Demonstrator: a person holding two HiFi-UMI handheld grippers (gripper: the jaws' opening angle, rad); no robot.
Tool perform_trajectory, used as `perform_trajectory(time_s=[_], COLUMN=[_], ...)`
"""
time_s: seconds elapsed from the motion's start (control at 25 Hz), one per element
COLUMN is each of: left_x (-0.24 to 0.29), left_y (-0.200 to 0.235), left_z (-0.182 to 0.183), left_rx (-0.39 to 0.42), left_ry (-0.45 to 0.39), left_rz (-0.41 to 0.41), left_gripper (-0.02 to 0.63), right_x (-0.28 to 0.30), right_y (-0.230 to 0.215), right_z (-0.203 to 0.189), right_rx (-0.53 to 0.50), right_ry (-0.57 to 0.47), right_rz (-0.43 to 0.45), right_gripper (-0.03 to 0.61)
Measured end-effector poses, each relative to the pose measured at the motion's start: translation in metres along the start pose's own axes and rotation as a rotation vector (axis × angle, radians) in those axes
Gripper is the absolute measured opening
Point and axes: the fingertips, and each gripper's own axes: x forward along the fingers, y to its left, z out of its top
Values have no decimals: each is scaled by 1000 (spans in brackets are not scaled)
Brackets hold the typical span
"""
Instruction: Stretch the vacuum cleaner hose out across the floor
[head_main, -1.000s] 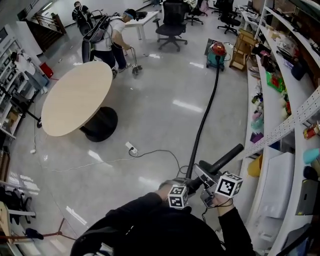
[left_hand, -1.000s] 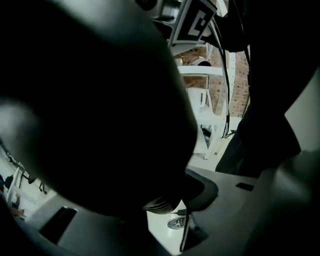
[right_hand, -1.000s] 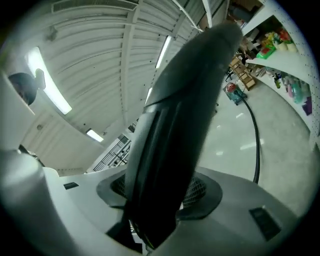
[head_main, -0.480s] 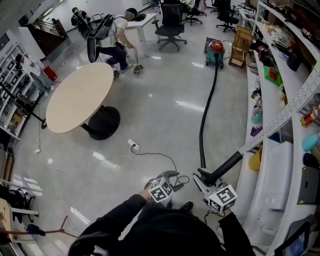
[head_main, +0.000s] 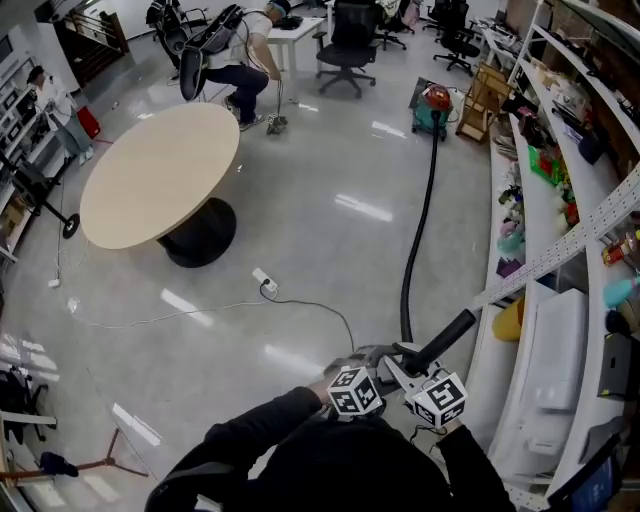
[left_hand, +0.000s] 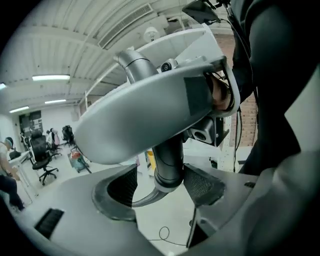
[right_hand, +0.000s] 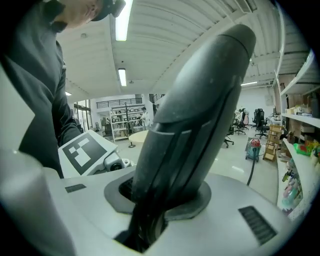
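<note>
The left gripper (head_main: 374, 357) sits low in the head view, just left of its partner. Its fingers (left_hand: 121, 184) stand wide and have just been opening. The hose's grey cuff (left_hand: 169, 167) passes between them, close against the right-hand pad, with a clear gap on the other side, so this gripper presses on nothing.

Just to its right, the right gripper (head_main: 410, 365) does the holding. Its fingers have just been closing and now clamp narrow on the dark wand (right_hand: 195, 125), which fills the slot between them. In the head view the wand (head_main: 448, 335) sticks up and rightward toward the shelves.

The hose (head_main: 415, 240) leaves the wand's lower end between the two grippers and runs along the floor, away from the person. It bows gently left before it reaches the vacuum cleaner (head_main: 434, 106), far up on the right and well apart from both grippers.

The hose's long axis therefore runs almost straight away from the fingers, with the vacuum cleaner as its far anchor. The bow is probably the only slack left. Taking it out looks like a pull back toward the person along that same line, and only the right gripper has the hold for it. The left would need to close on the cuff to help.
</note>
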Motion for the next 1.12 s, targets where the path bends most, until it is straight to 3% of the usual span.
perform_trajectory(time_s=[0.28, 0.36, 0.44, 0.76, 0.84, 0.88, 0.96, 1.12], left_x=[-54, -60, -65, -68, -62, -58, -50, -23], left_y=[-18, -19, -18, -33, -37, -39, -45, -69], left_z=[-32, -41, -45, -33, -35, -38, -45, -53], left_rx=[122, 123, 114, 170, 177, 179, 201, 323], left_ry=[-52, -55, -57, -59, -29, -7, 43, 142], left_rz=[-58, -51, -47, -50, -41, -34, -17, -15], left_gripper=[295, 295, 246, 216, 213, 213, 213, 212], right_x=[53, 62, 66, 40, 24, 13, -19, -89], right_y=[43, 51, 60, 71, 66, 63, 55, 33], right_z=[6, 6, 5, 12, 9, 7, 3, -3], right_rx=[24, 34, 29, 14, 18, 41, 146, 551], right_ry=[26, 33, 37, -42, -43, -49, -94, -239], right_rz=[-67, -87, -99, -130, -180, -206, -259, -346], right_gripper=[109, 109, 109, 110, 169, 226, 275, 278])
